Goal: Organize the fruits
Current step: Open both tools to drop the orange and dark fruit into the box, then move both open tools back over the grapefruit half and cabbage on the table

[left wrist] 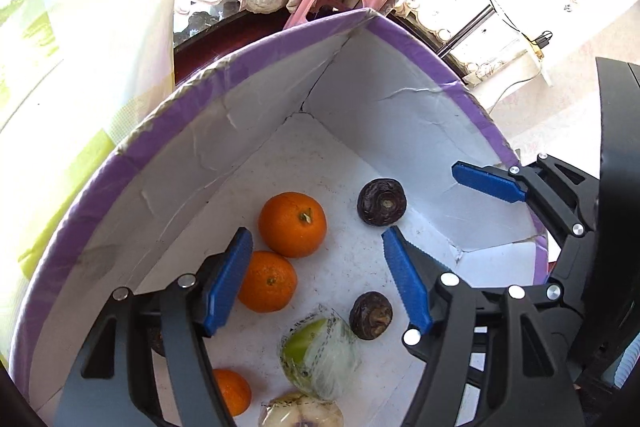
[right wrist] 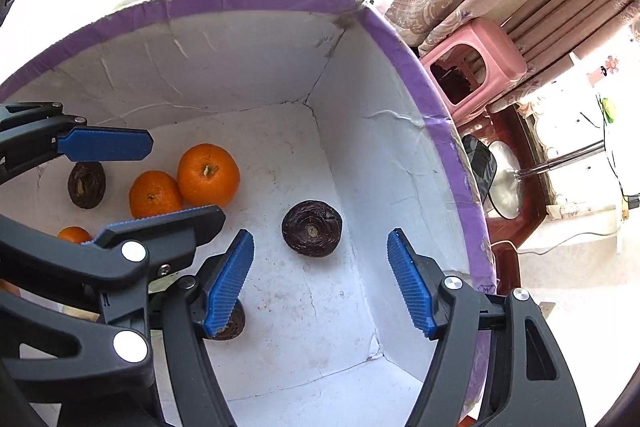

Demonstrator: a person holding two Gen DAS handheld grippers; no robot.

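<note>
Box: the white-lined carton with a purple rim [left wrist: 224,75] fills both my wrist views; every fruit I can see lies on its floor.
Oranges: two touch each other at about nine o'clock of the floor's middle [left wrist: 292,223], [left wrist: 268,281]; a third sits near six o'clock, half hidden behind my left tool [left wrist: 232,391].
Wrapped fruit: two pale ones in film, side by side at six o'clock [left wrist: 320,359].
Dark fruit: one near the far wall at two o'clock [left wrist: 381,202], another at five o'clock [left wrist: 370,315], one more beyond the oranges [right wrist: 86,184].
Left gripper [left wrist: 316,279]: fingers spread, pinching nothing.
Right gripper [right wrist: 320,283]: fingers spread, empty above the floor.
Progress: I judge the gathering mostly done; grouping by kind looks unfinished, and anything outside the carton I cannot see.
</note>
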